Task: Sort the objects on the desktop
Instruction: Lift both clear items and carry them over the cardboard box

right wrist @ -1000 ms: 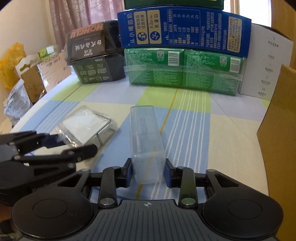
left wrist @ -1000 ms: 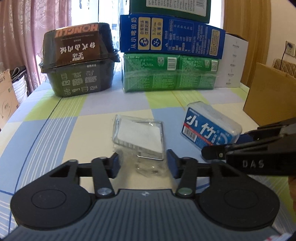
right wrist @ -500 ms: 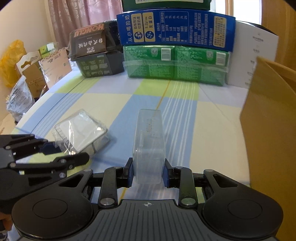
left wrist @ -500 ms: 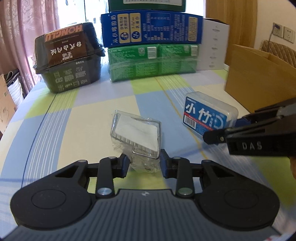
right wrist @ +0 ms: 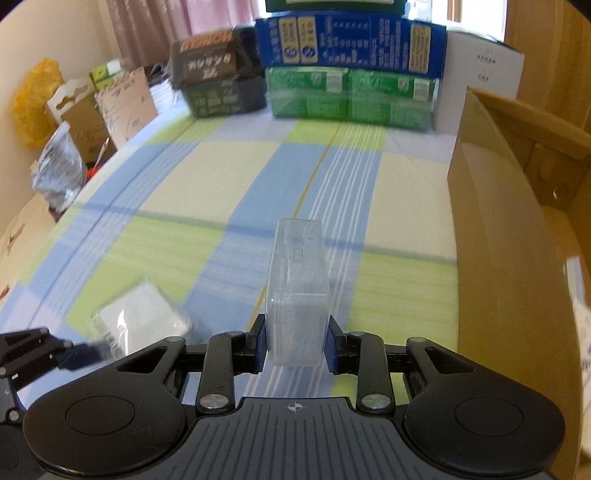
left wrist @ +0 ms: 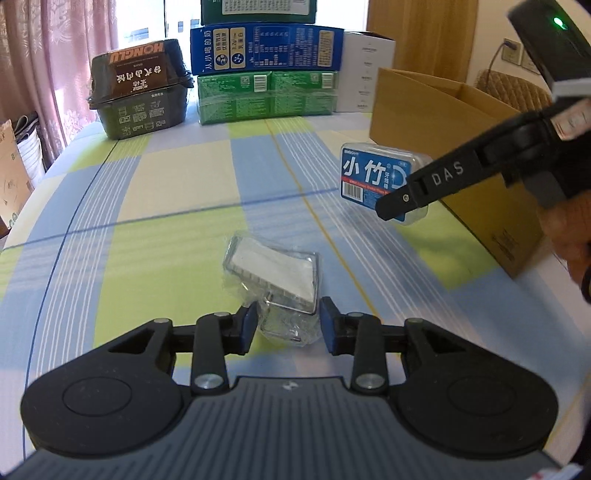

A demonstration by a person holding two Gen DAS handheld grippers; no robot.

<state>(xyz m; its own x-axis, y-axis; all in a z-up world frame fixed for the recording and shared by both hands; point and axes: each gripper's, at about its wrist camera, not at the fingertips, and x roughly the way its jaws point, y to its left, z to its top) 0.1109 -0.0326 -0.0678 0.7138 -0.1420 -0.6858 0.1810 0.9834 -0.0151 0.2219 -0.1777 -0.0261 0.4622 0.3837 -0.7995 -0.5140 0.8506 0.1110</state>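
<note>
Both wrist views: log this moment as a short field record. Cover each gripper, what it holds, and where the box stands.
left gripper: shut on the plastic-wrapped packet, lifted off the checked tablecloth
right gripper: shut on the clear toothpick box, held in the air
cardboard box: open-topped, just right of the held box
back of table: black noodle bowls, green cartons, blue carton on top

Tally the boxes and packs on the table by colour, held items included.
Blue: 2, the milk carton and the floss box
Green: 2, the wrapped pack and the top box
Black: 1, noodle bowl
White: 1, box
Brown: 1, cardboard box
Clear: 1, bagged item
Total: 8
</note>
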